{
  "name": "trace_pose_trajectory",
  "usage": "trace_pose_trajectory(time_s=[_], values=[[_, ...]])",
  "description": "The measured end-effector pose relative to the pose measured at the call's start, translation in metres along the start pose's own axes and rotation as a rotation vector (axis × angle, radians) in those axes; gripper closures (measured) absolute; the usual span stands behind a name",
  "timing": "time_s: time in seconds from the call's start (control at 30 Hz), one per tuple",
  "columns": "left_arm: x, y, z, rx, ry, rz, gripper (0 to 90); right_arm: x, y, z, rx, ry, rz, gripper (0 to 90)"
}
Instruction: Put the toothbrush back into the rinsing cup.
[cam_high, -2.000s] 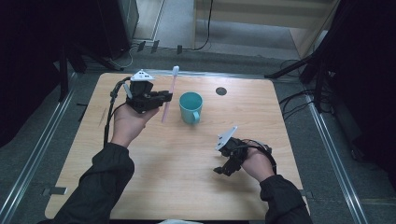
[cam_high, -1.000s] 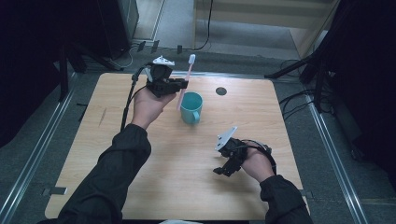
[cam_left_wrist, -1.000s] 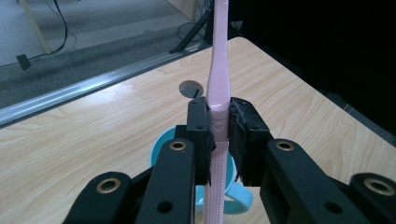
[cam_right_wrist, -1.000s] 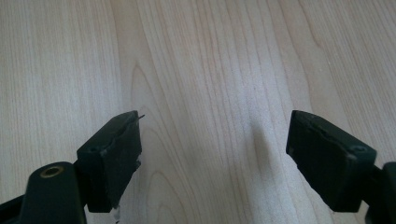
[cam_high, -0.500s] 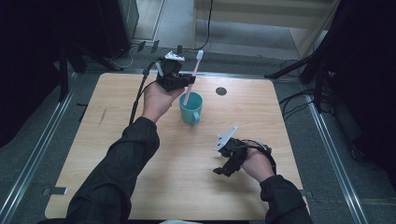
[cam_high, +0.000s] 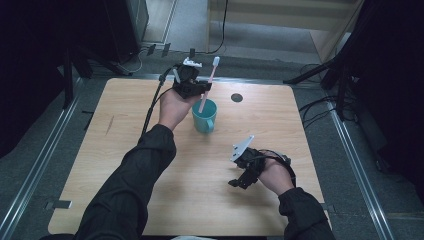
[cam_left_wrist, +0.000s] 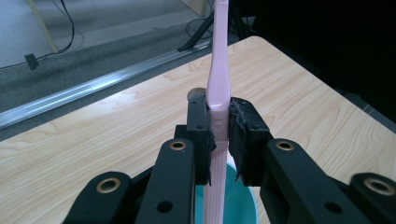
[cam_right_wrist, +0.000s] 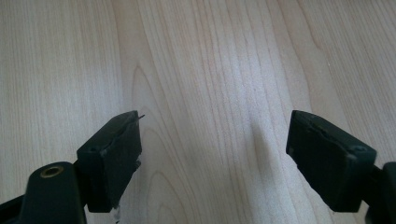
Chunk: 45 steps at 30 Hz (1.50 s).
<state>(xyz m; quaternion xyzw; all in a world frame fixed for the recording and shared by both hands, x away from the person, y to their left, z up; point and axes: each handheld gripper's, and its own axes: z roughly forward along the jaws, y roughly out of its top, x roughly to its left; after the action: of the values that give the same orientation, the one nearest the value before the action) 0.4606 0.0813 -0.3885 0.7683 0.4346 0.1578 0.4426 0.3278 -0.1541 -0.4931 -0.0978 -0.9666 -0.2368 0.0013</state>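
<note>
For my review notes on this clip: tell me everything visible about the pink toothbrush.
The pink toothbrush looks like smooth plastic, slim, with a ribbed lower handle. It stands nearly upright, white head end up, clamped at mid-handle between the pads of the left gripper. Its lower end dips into the teal mug on the table.

A light wooden surface (cam_high: 125, 165) with rounded corners stands on a grey carpeted floor (cam_high: 45, 165). A small dark round disc (cam_high: 236, 97) sits in it near the far edge. Metal rails (cam_high: 37, 172) run along the floor at left and right. On the far side, black cables (cam_high: 223, 25) trail over a paler floor beside light wood furniture (cam_high: 300, 20). Dark equipment and stands (cam_high: 75, 35) fill the far left and right corners.
</note>
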Motion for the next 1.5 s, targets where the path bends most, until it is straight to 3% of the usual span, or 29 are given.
trace_pose_trajectory(time_s=[0.13, 0.27, 1.03, 1.17, 1.5], values=[[0.000, -0.007, 0.005, 0.011, -0.005, -0.009, 78.8, 0.000, 0.000, 0.000, 0.001, -0.001, -0.003, 18.0], [-0.003, -0.013, 0.008, 0.023, 0.004, 0.020, 78.7, 0.000, 0.000, 0.000, 0.004, -0.001, -0.002, 18.0], [0.001, -0.044, 0.022, 0.094, 0.002, -0.016, 78.6, 0.000, 0.000, 0.001, 0.006, 0.003, -0.006, 18.0], [0.002, -0.050, 0.023, 0.106, 0.004, -0.019, 82.3, 0.000, 0.000, 0.002, 0.007, 0.009, -0.008, 18.0], [0.004, -0.056, 0.023, 0.130, 0.012, -0.007, 81.6, -0.001, 0.000, 0.002, 0.007, 0.006, -0.007, 18.0]])
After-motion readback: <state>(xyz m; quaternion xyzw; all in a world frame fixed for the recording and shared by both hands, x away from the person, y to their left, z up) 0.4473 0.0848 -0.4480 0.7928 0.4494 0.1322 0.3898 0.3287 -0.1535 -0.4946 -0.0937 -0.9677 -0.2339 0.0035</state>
